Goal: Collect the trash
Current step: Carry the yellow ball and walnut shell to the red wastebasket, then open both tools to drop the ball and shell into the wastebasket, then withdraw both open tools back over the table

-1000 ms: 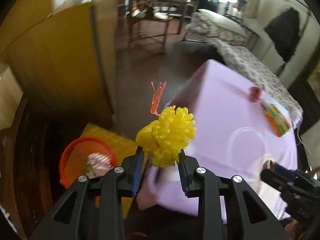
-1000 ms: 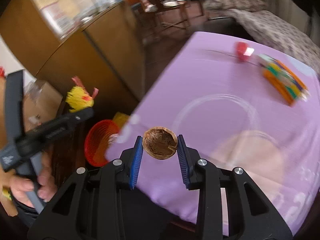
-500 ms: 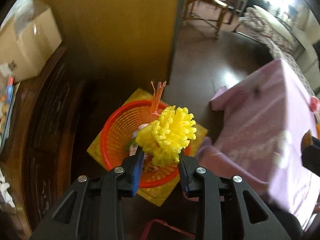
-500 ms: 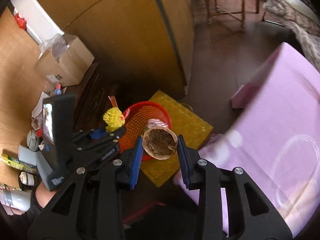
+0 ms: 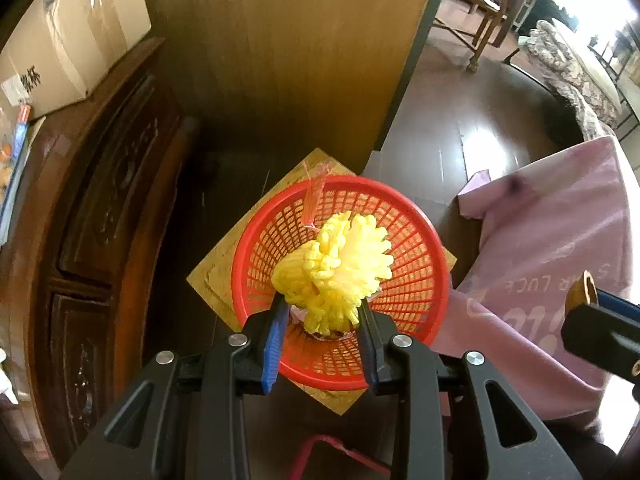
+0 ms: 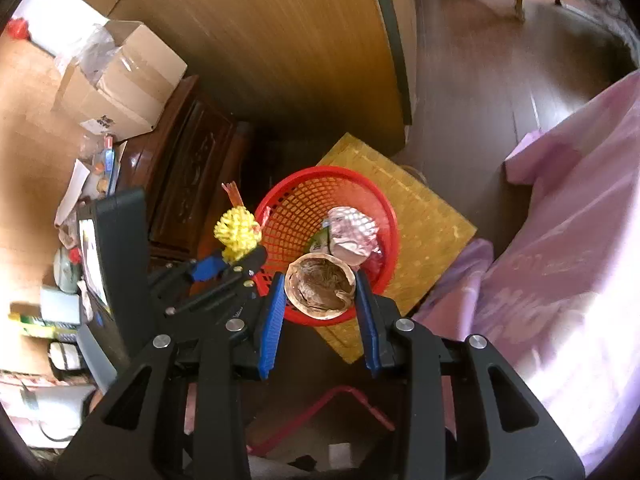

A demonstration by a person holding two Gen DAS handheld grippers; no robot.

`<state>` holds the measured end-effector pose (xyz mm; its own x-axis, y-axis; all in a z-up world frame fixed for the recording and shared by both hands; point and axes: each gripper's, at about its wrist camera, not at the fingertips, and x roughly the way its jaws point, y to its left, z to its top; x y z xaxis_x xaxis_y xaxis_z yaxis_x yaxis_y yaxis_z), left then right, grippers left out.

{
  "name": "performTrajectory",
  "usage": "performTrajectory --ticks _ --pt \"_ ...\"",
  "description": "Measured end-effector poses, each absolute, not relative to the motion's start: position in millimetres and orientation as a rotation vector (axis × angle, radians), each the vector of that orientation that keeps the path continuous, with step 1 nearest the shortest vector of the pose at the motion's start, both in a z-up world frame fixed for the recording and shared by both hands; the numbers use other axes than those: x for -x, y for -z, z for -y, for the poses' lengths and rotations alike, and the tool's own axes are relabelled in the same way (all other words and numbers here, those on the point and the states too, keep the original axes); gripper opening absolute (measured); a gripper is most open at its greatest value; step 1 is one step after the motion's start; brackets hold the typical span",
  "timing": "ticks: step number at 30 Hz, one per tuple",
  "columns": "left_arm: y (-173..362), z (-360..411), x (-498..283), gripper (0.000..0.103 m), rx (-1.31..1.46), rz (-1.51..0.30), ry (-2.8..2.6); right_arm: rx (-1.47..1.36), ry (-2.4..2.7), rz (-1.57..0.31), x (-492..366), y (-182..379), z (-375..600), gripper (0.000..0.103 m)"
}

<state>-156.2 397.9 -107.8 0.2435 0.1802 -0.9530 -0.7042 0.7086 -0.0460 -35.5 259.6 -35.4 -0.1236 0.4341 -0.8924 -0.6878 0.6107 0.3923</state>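
Note:
My left gripper (image 5: 322, 314) is shut on a yellow foam net (image 5: 334, 270) with a red strip, held above the red mesh basket (image 5: 416, 280). In the right wrist view the same net (image 6: 236, 234) shows at the basket's left rim. My right gripper (image 6: 320, 294) is shut on a brown walnut shell (image 6: 320, 290) over the near rim of the red basket (image 6: 288, 216). Crumpled pink-white wrappers (image 6: 352, 236) lie inside the basket.
The basket stands on a yellow board (image 6: 424, 216) on the dark floor. A carved dark wood cabinet (image 5: 100, 208) with a cardboard box (image 5: 68, 36) is at left, a wooden panel (image 5: 300, 52) behind, and the pink-clothed table (image 5: 560, 248) at right.
Both grippers moved from the table down over the basket. They now hang closer to it, each still holding its item.

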Motion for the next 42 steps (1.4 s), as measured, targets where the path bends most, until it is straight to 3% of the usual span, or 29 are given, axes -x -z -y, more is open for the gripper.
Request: performTrajectory --ticks 6,7,9,11,26,31,42 --pt "117.3 -409.3 158.4 0.035 0.552 -1.189 -0.671 0.164 -0.963 -1.447 32.5 47.2 -276.8 0.038" --pt "116.8 -411.5 158.9 0.044 0.557 -1.184 -0.680 0.142 -0.961 -1.444 31.5 48.0 -278.2 0.038" --pt "114.9 -413.7 160.0 0.053 0.560 -1.171 -0.689 0.102 -0.975 -1.459 29.5 49.8 -280.2 0.057" --pt "114.7 -414.7 160.4 0.055 0.551 -1.171 -0.695 0.087 -0.957 -1.450 27.5 49.9 -276.5 0.061" --pt "93.6 -392.0 146.0 0.057 0.536 -1.167 -0.624 0.057 -0.907 -1.338 15.1 11.6 -225.9 0.061" --pt "68.2 -366.7 130.4 0.064 0.488 -1.133 -0.576 0.028 -0.867 -1.267 7.2 -11.1 -187.9 0.062" --pt "34.2 -302.4 89.0 0.065 0.370 -1.109 -0.478 -0.042 -0.708 -1.181 -18.3 -28.1 -65.4 0.062"
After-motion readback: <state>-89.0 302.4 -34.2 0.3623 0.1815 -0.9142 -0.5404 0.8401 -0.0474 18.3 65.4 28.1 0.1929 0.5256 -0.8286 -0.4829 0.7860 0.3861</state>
